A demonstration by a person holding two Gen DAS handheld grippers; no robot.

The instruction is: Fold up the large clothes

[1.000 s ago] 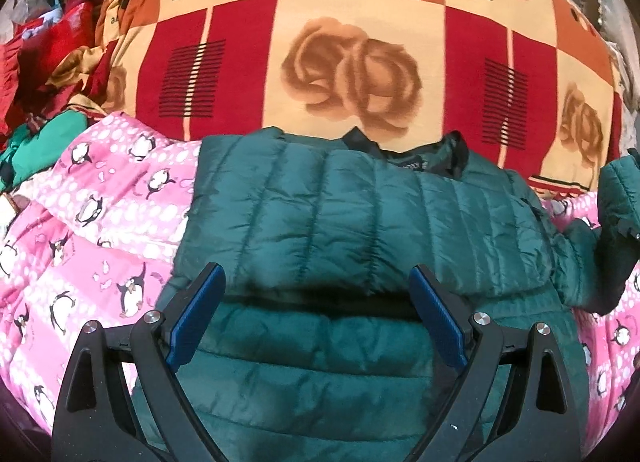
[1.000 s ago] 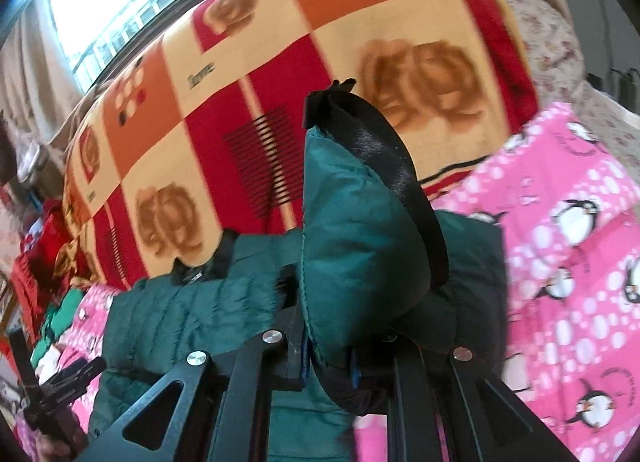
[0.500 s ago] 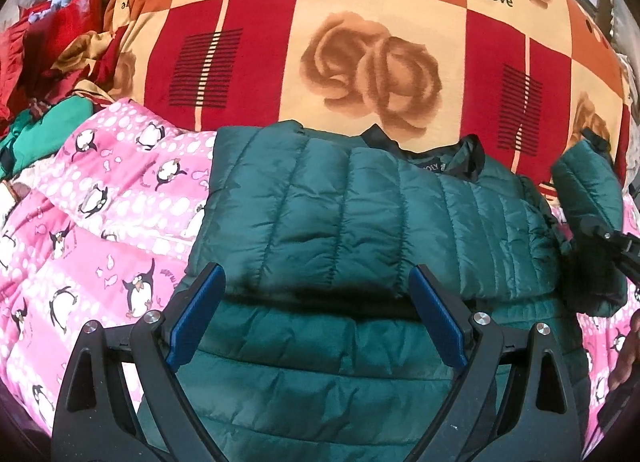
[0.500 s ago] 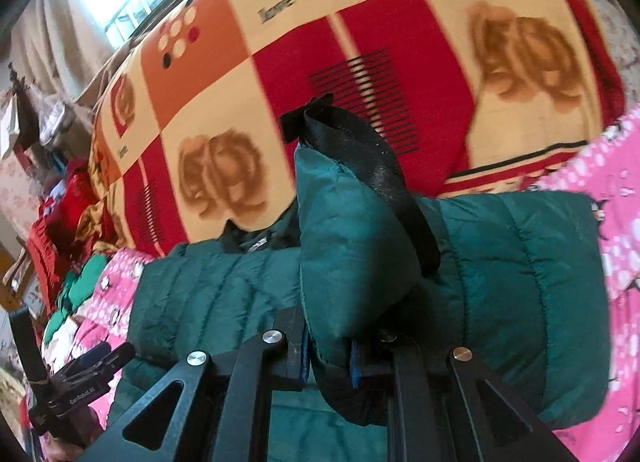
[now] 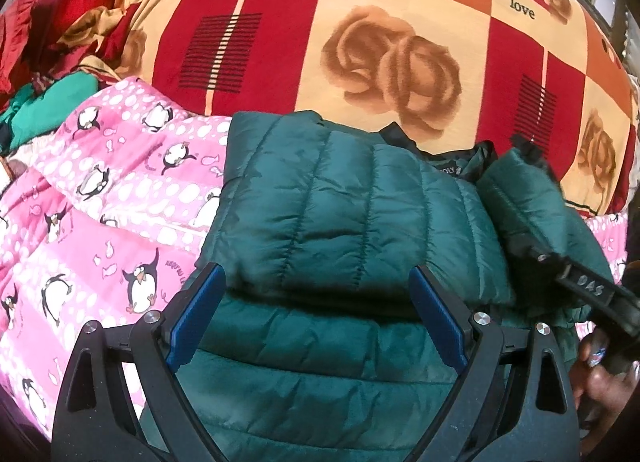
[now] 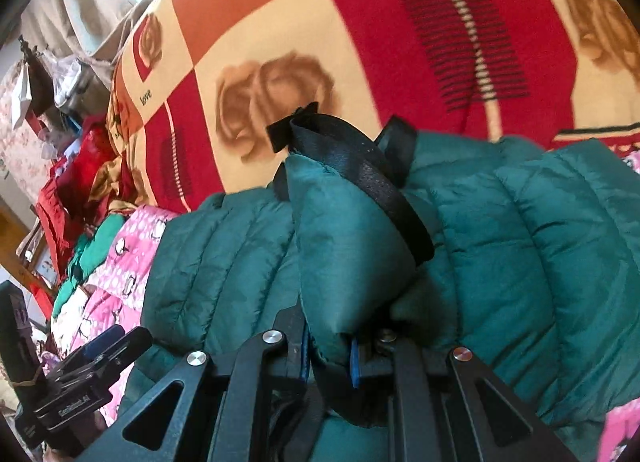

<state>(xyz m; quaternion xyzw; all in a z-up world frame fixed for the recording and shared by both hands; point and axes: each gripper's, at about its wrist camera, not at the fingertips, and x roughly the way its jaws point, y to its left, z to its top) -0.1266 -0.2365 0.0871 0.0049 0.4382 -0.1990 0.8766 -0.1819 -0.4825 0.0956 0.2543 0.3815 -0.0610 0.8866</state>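
A dark green quilted puffer jacket lies on a pink penguin quilt, one side folded over its body. My left gripper hovers open over the jacket's middle, nothing between its blue pads. My right gripper is shut on the jacket's right sleeve near its black cuff, holding it above the jacket's body. In the left wrist view the same sleeve hangs at the right over the jacket, with the right gripper and a hand beneath it.
A red, orange and cream blanket with rose prints covers the bed behind the jacket. A heap of red and green clothes lies at the far left. Furniture and clutter stand beyond the bed's left end.
The right gripper has carried the sleeve leftward from beside the jacket to over its body. The left gripper has stayed open and nearly in place.
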